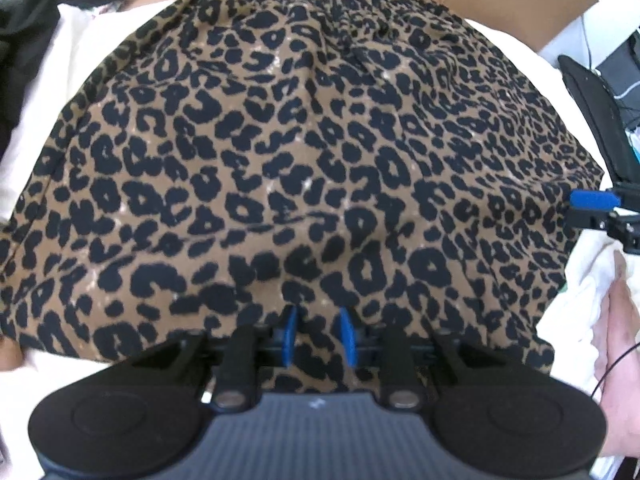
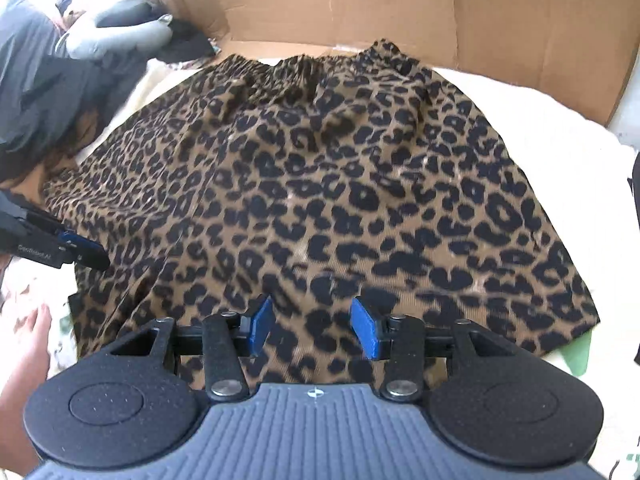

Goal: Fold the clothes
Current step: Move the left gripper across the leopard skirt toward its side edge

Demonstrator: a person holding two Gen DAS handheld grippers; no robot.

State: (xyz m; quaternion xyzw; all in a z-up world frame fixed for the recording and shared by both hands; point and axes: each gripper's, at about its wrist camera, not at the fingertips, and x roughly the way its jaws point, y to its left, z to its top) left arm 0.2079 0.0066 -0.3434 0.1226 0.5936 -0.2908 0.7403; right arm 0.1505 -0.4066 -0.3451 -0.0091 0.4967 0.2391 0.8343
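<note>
A leopard-print skirt (image 1: 304, 152) lies spread flat on a white cover, with its gathered waistband at the far end and its hem nearest me. My left gripper (image 1: 319, 332) points steeply down at the near hem; its blue pads stand a narrow gap apart with the fabric under them. My right gripper (image 2: 313, 326) hovers over the hem of the same skirt (image 2: 328, 200) with its pads wide apart and nothing clamped. Each gripper also shows in the other's view: the right gripper (image 1: 592, 204) at the skirt's right edge, the left gripper (image 2: 80, 250) at its left edge.
Brown cardboard flaps (image 2: 400, 4) stand behind the waistband. A heap of dark and grey clothes (image 2: 48, 80) lies at the far left. The white cover (image 2: 540, 120) shows to the right of the skirt. A person's hand (image 1: 620, 340) holds the right gripper, over pale cloth.
</note>
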